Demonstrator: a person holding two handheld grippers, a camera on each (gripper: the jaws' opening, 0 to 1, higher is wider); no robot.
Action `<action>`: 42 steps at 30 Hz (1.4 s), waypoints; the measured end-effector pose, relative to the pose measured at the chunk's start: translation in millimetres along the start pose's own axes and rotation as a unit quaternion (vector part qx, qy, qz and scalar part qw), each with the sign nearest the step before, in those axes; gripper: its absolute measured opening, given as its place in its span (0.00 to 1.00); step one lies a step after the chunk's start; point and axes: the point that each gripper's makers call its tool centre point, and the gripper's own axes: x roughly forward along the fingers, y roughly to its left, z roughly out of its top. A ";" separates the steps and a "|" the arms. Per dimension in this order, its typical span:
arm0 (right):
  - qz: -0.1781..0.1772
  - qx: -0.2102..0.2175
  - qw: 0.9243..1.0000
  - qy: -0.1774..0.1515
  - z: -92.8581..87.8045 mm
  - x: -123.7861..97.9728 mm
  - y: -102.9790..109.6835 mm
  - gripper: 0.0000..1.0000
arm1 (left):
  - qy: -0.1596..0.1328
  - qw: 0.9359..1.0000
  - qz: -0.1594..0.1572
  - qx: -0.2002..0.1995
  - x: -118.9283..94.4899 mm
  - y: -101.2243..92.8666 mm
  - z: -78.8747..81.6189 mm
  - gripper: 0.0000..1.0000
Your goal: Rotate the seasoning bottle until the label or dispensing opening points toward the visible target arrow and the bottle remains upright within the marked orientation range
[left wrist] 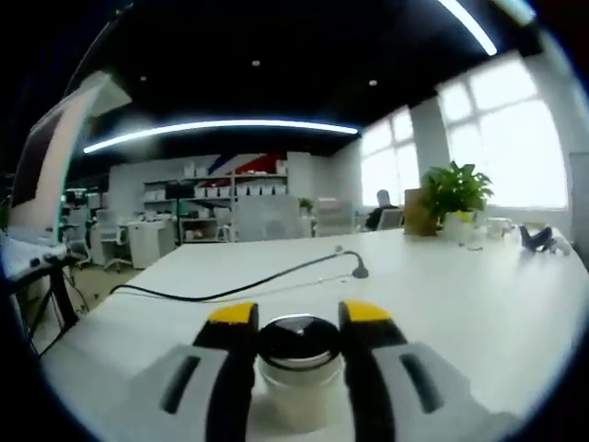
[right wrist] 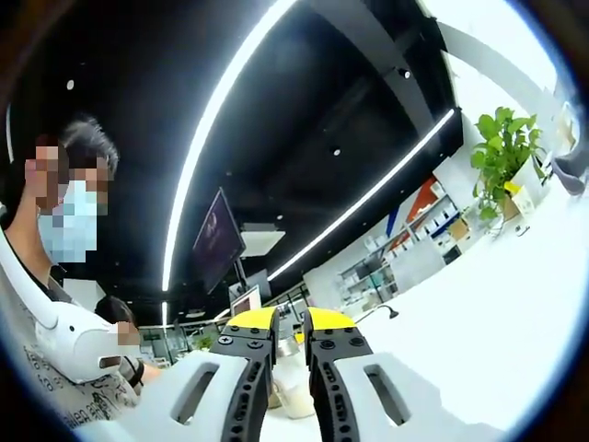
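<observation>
1. On the white table point(left wrist: 479, 304), just this side of the black cable point(left wrist: 230, 290), the seasoning bottle point(left wrist: 297, 368) stands upright.
2. Left gripper point(left wrist: 299, 318) clamps its neck below the dark cap; it looks rigid, light, probably slippery.
3. Right gripper point(right wrist: 291, 322) jaws sit nearly together, seemingly empty.
</observation>
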 end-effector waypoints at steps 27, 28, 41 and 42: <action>0.003 0.023 1.000 0.004 -1.7 1.0 1.8 0.04 | -0.010 1.000 -0.007 -0.012 -47.4 16.8 23.3 0.35; 0.003 0.024 1.000 0.004 -2.4 1.4 2.3 0.04 | -0.011 1.000 -0.007 -0.011 -52.4 19.3 24.2 0.35; 0.009 0.023 1.000 0.013 -7.7 8.5 6.3 0.04 | -0.012 1.000 -0.019 0.002 -99.2 28.3 19.7 0.35; 0.010 0.024 1.000 0.014 -9.3 9.2 7.1 0.04 | -0.011 1.000 -0.021 0.002 -103.4 27.3 18.4 0.35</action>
